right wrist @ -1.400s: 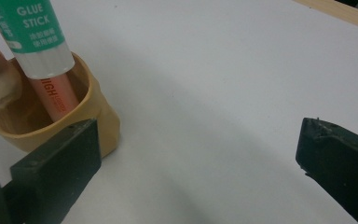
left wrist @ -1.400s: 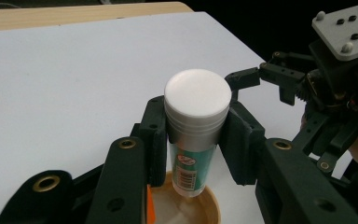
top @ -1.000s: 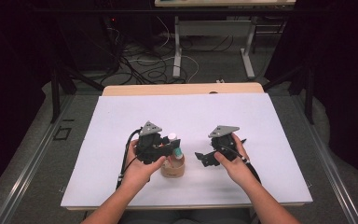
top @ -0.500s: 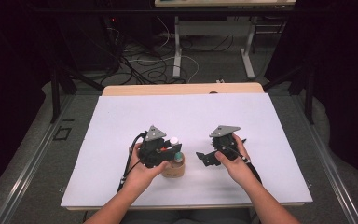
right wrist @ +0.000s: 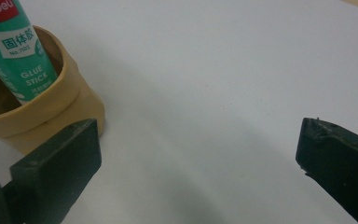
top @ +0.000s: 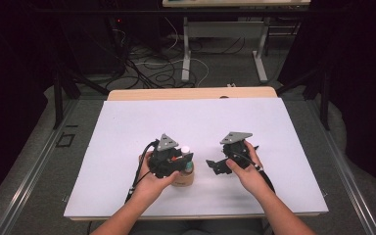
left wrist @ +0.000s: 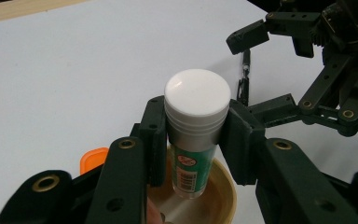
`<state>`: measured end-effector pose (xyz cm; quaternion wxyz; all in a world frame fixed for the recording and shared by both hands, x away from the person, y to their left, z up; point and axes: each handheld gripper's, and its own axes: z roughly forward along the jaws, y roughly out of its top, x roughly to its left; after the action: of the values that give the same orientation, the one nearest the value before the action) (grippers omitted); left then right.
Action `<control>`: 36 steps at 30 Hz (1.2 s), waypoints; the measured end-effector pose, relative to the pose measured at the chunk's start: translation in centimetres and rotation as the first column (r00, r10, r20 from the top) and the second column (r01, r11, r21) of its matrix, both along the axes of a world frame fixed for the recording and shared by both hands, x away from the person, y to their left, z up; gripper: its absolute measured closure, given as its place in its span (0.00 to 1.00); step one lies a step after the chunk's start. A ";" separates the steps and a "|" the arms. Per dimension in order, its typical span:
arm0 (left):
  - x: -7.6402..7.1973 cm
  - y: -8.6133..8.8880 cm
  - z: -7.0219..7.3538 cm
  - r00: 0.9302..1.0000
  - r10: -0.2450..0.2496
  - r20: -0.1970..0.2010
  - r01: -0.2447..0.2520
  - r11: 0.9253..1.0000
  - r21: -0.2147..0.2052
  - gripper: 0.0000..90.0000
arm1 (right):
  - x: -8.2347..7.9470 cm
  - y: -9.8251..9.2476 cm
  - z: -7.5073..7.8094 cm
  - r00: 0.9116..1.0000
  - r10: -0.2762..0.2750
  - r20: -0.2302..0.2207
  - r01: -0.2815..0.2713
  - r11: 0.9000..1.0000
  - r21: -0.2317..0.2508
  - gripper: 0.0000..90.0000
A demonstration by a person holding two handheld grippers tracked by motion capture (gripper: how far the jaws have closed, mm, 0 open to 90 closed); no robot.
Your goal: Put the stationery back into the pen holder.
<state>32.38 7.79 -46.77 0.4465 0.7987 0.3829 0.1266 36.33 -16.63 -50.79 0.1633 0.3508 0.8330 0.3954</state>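
Observation:
A green glue stick with a white cap stands nearly upright, its lower end inside a tan cup on the white table. My left gripper is shut on the stick just below the cap, directly above the cup. My right gripper rests on the table just right of the cup, open and holding nothing. In the right gripper view the glue stick leans in the cup at the upper left, outside the wide jaws of that gripper.
An orange object peeks out beside the cup under my left gripper. A thin black object lies on the table near the right gripper. The table's wooden edge runs along the back.
My left gripper has shifted slightly to the right with the glue stick, coming over the cup. The right gripper has stayed where it was.

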 end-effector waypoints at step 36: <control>0.7 2.5 2.0 0.996 0.060 0.060 -0.057 0.997 -0.047 0.34 | 0.4 -2.8 1.0 0.995 -0.098 -0.008 0.098 0.992 0.073 0.00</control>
<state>33.13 10.25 -44.80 0.4721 0.7726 0.3951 0.1553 36.78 -19.43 -49.82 0.1677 0.3980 0.8000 0.4165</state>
